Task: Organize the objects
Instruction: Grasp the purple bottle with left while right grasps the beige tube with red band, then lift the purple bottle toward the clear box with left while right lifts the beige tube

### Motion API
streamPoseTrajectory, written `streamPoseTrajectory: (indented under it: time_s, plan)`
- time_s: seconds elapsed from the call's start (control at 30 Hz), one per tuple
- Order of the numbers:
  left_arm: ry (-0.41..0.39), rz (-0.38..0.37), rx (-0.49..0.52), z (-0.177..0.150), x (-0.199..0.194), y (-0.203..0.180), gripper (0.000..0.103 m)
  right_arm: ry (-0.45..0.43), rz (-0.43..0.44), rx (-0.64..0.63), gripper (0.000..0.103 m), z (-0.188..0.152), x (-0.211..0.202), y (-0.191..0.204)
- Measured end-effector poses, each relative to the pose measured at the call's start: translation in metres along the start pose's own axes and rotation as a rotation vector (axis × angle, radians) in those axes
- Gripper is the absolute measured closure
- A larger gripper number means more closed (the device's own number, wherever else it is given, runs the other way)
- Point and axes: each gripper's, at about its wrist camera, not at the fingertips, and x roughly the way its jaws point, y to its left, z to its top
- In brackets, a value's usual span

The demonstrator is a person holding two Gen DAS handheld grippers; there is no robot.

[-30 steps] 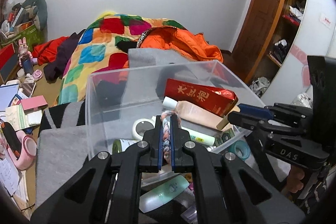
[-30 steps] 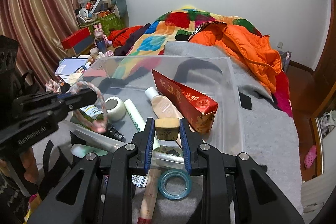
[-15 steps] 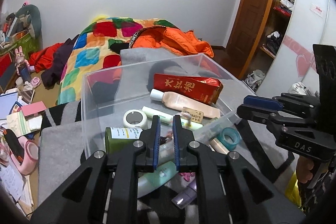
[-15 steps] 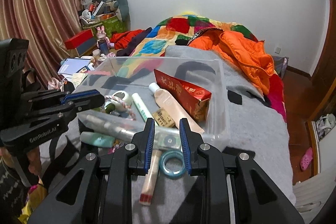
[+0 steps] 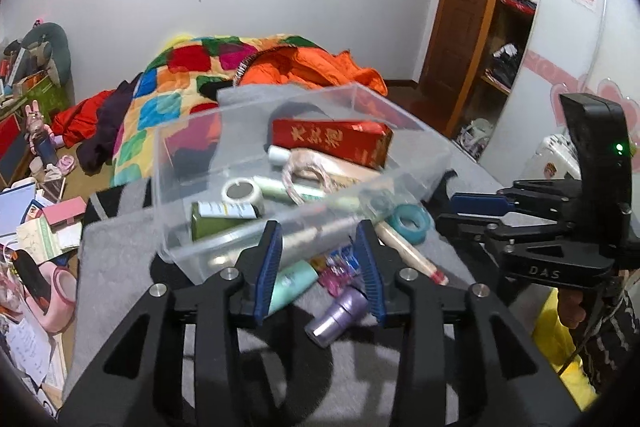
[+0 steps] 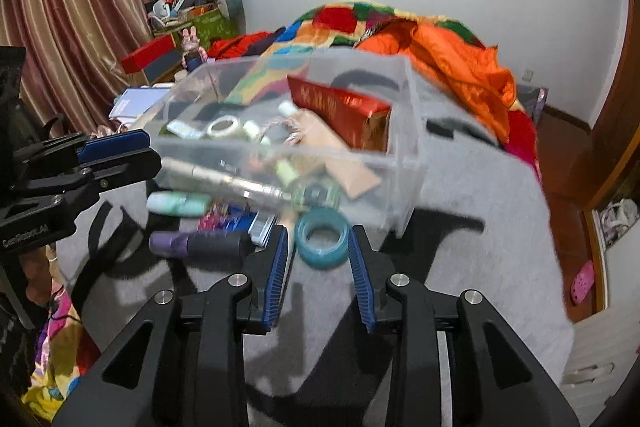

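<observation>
A clear plastic bin (image 5: 180, 187) (image 6: 408, 131) stands on the grey blanket. It holds a red box (image 5: 332, 139), a pink twisted cord (image 5: 304, 171), a white tape roll, a green bottle and tubes. In front of it lie a mint tube (image 5: 292, 285), a purple bottle (image 5: 338, 315), a wooden stick (image 5: 412, 255) and a teal tape ring (image 6: 322, 239). My left gripper (image 5: 319, 231) hovers above the mint tube and purple bottle, its jaws opening with nothing gripped. My right gripper (image 6: 319, 233) is opening too; the teal ring lies between its fingers, and the pads stay off it.
A patchwork quilt (image 5: 180, 99) and an orange jacket (image 6: 460, 67) lie on the bed beyond the bin. Books, boxes and a pink cup (image 5: 60, 291) litter the floor at the left. A wooden wardrobe (image 5: 472, 27) stands at the right, and striped curtains (image 6: 72, 7) hang at the left.
Both grippers drew back from over the bin to its near side. The left let go of the pink cord, the right of a tan block; both now lie in the bin. Both jaws widened.
</observation>
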Motion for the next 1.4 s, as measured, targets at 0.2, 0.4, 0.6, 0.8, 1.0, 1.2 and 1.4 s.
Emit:
streamPoseTrajectory:
  time_s: [0.2,0.4,0.6,0.8,1.0,1.2,1.4]
  plan:
    - [0.106,-0.076,-0.003,-0.020,0.023,-0.011,0.062,0.063,0.054,-0.003,0.074,-0.015,0.019,0.012]
    - [0.172,-0.106,0.013,-0.037,0.045,-0.024,0.061,0.072,0.039,-0.003,0.078,-0.023,0.031,0.017]
    - [0.169,-0.125,0.007,-0.045,0.039,-0.024,0.074,0.056,0.046,0.004,0.089,-0.032,0.021,0.010]
    - [0.175,-0.126,0.016,-0.052,0.033,-0.027,0.075,0.052,0.048,-0.024,0.089,-0.049,0.004,0.011]
    - [0.190,-0.122,0.013,-0.042,0.044,-0.028,0.075,0.075,0.024,-0.038,0.087,-0.042,0.008,0.011]
    - [0.181,-0.110,0.030,-0.037,0.054,-0.035,0.075,0.058,0.002,-0.014,0.081,-0.035,0.019,0.011]
    - [0.169,-0.121,0.007,-0.040,0.047,-0.033,0.078,0.034,0.002,0.020,0.089,-0.035,0.011,0.006]
